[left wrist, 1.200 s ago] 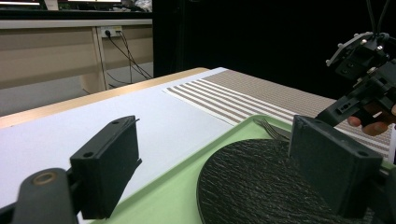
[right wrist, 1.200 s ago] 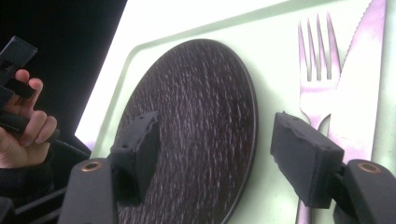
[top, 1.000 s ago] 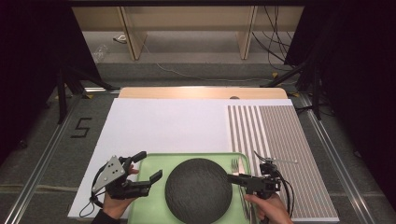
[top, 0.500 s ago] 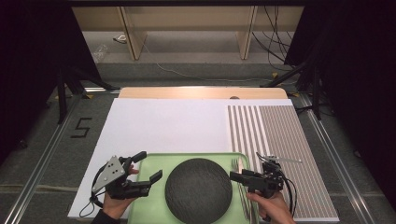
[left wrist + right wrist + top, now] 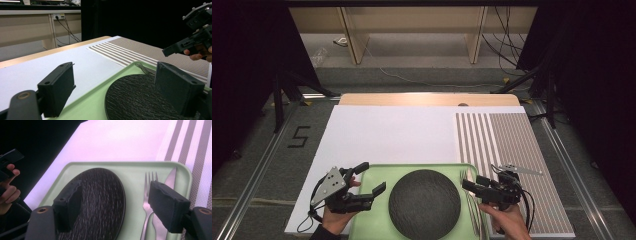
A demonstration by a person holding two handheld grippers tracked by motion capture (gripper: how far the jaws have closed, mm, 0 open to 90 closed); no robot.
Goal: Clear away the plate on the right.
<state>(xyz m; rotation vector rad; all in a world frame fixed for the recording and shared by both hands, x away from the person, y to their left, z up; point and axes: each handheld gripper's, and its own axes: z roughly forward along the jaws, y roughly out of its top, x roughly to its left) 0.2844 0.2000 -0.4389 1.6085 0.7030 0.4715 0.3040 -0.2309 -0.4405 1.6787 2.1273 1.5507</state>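
Observation:
A dark round textured plate (image 5: 424,202) lies in a pale green tray (image 5: 412,167) at the table's near edge. A fork (image 5: 149,195) and a knife (image 5: 171,178) lie side by side in the tray, to the right of the plate. My left gripper (image 5: 373,176) hovers over the tray's left rim, open, with nothing between its jaws (image 5: 115,72). My right gripper (image 5: 474,184) hangs above the tray's right side, also open. Seen along its jaws (image 5: 116,187), the plate's edge and the fork lie below them, untouched.
The tray rests on a white mat (image 5: 392,132). A brown and white striped placemat (image 5: 502,140) lies to its right. A bare wooden strip (image 5: 427,99) runs along the table's far edge. Beyond it are floor, cables and shelving.
The right gripper has edged slightly away from the person over the tray's right side. The left gripper has kept still.

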